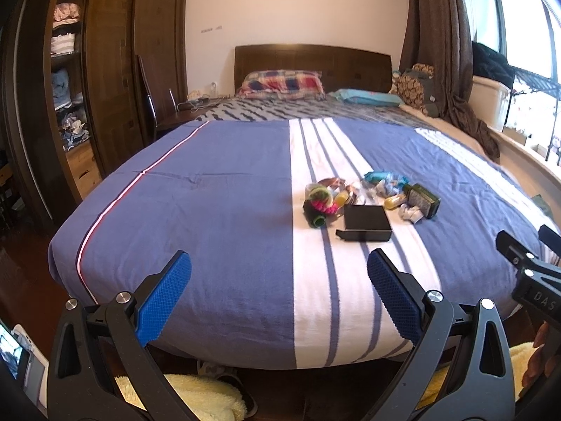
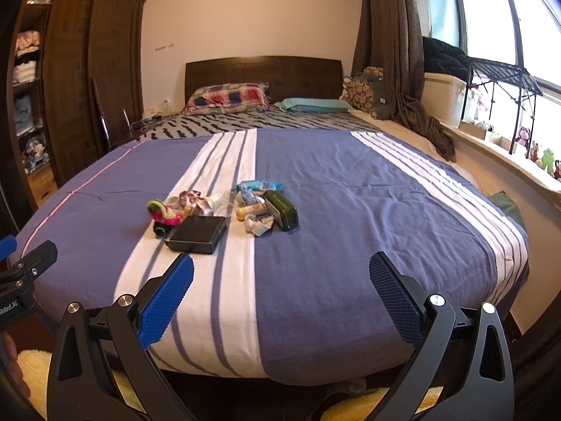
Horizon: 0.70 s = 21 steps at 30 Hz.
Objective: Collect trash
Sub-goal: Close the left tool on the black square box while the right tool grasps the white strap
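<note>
A pile of trash lies in the middle of the blue and white striped bedspread (image 1: pixel 217 210). It holds a flat black box (image 1: pixel 366 222) (image 2: pixel 196 233), a dark green box (image 1: pixel 422 200) (image 2: pixel 280 208), a yellow bottle (image 1: pixel 392 202) (image 2: pixel 250 212), crumpled white paper (image 1: pixel 411 213) (image 2: pixel 258 226), a teal wrapper (image 1: pixel 382 177) (image 2: pixel 259 185) and a pink and green woolly item (image 1: pixel 320 203) (image 2: pixel 163 214). My left gripper (image 1: pixel 278 298) is open and empty, over the bed's near edge. My right gripper (image 2: pixel 280 301) is open and empty, also short of the pile.
Pillows (image 1: pixel 282 84) lie by the wooden headboard (image 1: pixel 312 59). A wardrobe with open shelves (image 1: pixel 66 80) stands left. A brown curtain (image 2: pixel 396 52) and a window sill with toys (image 2: pixel 540 161) are right. A yellow fluffy rug (image 1: pixel 196 396) lies on the floor below.
</note>
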{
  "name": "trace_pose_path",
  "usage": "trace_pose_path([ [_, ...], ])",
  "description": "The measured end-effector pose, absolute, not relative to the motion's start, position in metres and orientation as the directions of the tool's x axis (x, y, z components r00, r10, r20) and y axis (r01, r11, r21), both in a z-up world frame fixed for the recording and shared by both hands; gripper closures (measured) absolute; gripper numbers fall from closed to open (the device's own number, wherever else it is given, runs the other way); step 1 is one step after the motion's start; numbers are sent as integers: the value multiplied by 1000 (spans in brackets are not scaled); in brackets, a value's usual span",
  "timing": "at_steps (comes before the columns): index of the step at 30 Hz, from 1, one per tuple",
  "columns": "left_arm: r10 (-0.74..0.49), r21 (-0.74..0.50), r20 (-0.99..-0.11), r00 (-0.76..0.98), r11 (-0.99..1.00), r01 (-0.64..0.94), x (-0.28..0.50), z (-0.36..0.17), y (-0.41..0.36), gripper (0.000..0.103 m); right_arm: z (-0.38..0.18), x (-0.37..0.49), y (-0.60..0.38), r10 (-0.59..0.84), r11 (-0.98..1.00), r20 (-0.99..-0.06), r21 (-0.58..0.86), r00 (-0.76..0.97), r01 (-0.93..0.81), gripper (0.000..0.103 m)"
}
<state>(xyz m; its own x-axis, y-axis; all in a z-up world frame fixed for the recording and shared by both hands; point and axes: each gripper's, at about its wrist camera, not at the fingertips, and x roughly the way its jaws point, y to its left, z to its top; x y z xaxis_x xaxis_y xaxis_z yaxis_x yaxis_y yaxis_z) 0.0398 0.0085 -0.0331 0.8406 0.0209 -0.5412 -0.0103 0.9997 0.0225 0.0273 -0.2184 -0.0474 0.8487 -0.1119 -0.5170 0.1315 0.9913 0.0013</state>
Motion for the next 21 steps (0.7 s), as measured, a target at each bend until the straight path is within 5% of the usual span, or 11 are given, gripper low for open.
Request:
trace_pose_path([
  [21,-173,-28,-668,724,978,208,123,-79,-45,8,-100,136,-258,-22,992,-663,80,748,100,3],
])
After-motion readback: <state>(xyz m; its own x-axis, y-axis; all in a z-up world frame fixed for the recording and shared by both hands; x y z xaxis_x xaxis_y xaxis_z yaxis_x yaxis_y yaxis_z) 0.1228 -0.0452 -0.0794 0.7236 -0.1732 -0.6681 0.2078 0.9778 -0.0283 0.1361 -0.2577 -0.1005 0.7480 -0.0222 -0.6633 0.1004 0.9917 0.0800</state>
